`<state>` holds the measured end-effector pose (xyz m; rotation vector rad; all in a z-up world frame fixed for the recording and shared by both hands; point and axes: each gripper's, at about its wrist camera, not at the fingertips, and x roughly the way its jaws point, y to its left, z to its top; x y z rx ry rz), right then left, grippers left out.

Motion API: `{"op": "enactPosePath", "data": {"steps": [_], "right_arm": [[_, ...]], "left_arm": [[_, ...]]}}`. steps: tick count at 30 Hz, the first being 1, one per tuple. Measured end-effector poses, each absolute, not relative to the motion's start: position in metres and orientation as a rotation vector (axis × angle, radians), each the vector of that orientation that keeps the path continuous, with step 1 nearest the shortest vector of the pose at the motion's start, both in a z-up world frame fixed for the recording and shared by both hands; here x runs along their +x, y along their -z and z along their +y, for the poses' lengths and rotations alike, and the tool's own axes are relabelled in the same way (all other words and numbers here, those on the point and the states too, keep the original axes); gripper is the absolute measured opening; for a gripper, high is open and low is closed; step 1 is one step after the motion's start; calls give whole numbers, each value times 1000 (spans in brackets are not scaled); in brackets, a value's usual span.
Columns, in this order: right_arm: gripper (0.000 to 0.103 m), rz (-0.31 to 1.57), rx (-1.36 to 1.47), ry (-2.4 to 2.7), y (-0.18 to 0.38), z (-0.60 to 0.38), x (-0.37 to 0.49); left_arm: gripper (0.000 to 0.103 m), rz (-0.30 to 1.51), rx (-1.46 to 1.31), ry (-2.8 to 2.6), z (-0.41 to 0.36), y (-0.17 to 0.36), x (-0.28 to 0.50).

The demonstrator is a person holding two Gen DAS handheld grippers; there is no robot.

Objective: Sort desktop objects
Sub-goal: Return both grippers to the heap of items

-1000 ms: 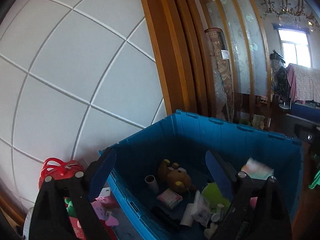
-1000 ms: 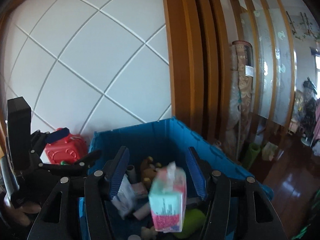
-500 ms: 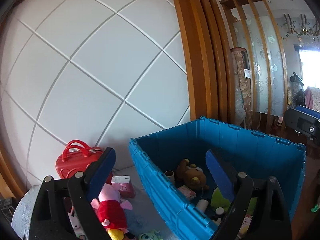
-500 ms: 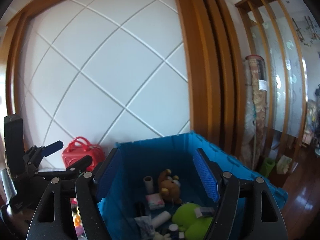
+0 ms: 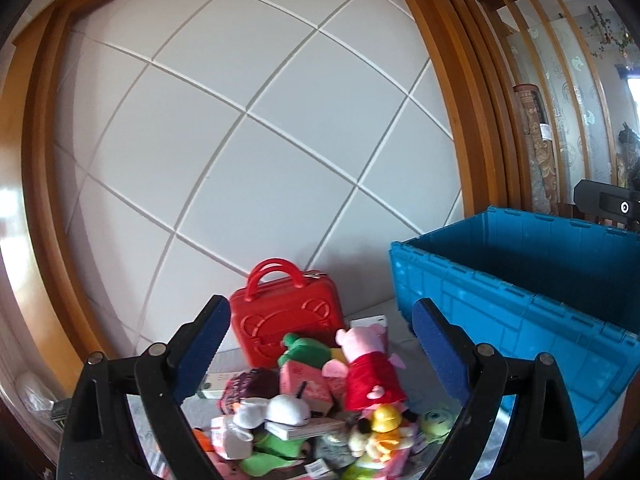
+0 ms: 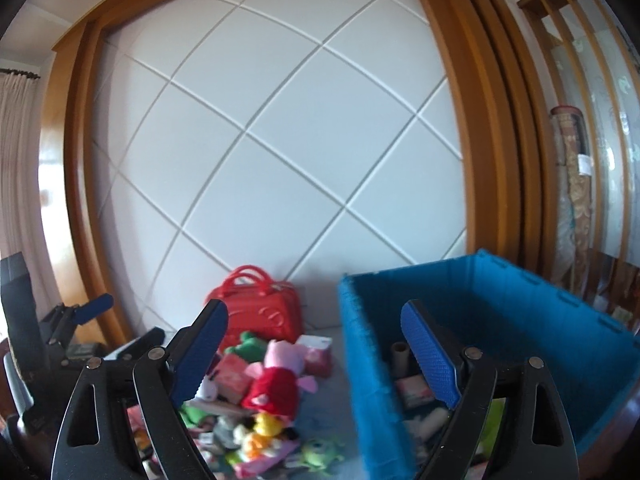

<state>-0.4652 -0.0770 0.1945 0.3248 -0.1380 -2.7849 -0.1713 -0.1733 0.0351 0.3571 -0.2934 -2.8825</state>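
Note:
A pile of toys lies on the grey tabletop (image 5: 424, 372). In it are a pink pig plush in a red dress (image 5: 370, 364) (image 6: 280, 376), a green frog plush (image 5: 304, 350), a white plush (image 5: 286, 408) and a yellow duck (image 5: 384, 420). Right of the pile stands the blue crate (image 5: 520, 300) (image 6: 480, 312), with a paper roll (image 6: 400, 356) and small packs inside. My left gripper (image 5: 320, 332) hangs open above the pile, nothing between its pads. My right gripper (image 6: 314, 320) is opening its jaws, empty, over the crate's left wall.
A red toy suitcase (image 5: 288, 312) (image 6: 260, 304) stands behind the pile against the white panelled wall. A wooden frame borders the wall, and a slatted screen (image 5: 560, 120) rises behind the crate. The left tool (image 6: 120, 322) shows at the right wrist view's left edge.
Both views have swung left from inside the crate to the toy pile. The tissue pack between the right pads a second ago is gone, and those jaws stand wider.

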Motion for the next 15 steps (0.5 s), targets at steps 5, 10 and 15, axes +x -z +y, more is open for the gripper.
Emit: {"op": "enactPosePath", "data": {"steps": [5,10,15], "right_arm": [[89,-186,367,2729,-179,-131,-469],[89,-156,436,2691,-160,-174,-476],[89,-119,510,2661,-141,-201,-492]], "left_arm": [[94,-326,340,2805,-244,-33,-141],[97,-307,330,2752,-295,-26,-130],[97,-223,347,2742,-324,-13,-130]]}}
